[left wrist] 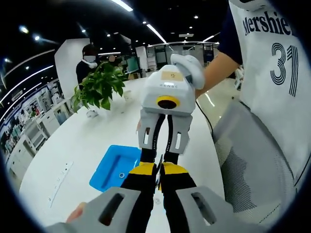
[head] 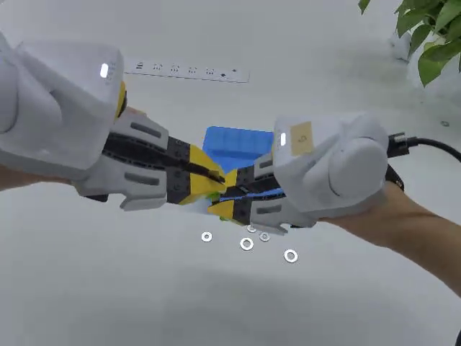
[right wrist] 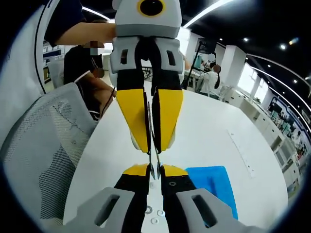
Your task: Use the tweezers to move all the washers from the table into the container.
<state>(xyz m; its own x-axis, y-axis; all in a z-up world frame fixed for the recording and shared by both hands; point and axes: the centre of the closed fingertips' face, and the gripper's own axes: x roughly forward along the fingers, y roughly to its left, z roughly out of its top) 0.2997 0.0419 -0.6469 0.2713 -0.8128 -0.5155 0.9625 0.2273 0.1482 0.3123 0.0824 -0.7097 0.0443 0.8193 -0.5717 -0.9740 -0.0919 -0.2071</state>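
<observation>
My left gripper [head: 216, 179] and right gripper [head: 227, 194] meet tip to tip above the white table. In the right gripper view a thin metal pair of tweezers [right wrist: 151, 127] runs from the left gripper's [right wrist: 151, 147] yellow jaws into the right gripper's [right wrist: 154, 171] own jaws; both are shut on it. The left gripper view shows its own jaws [left wrist: 159, 171] closed on the same strip. Several washers [head: 246, 244] lie on the table below the grippers. The blue container [head: 232, 141] sits just behind them, with one washer [left wrist: 121, 174] inside.
A power strip [head: 186, 71] lies at the far side of the table. A potted plant [head: 425, 36] stands at the far right corner. A cable [head: 432, 146] trails from the right gripper. A mesh chair [right wrist: 43, 160] and a person stand beside the table.
</observation>
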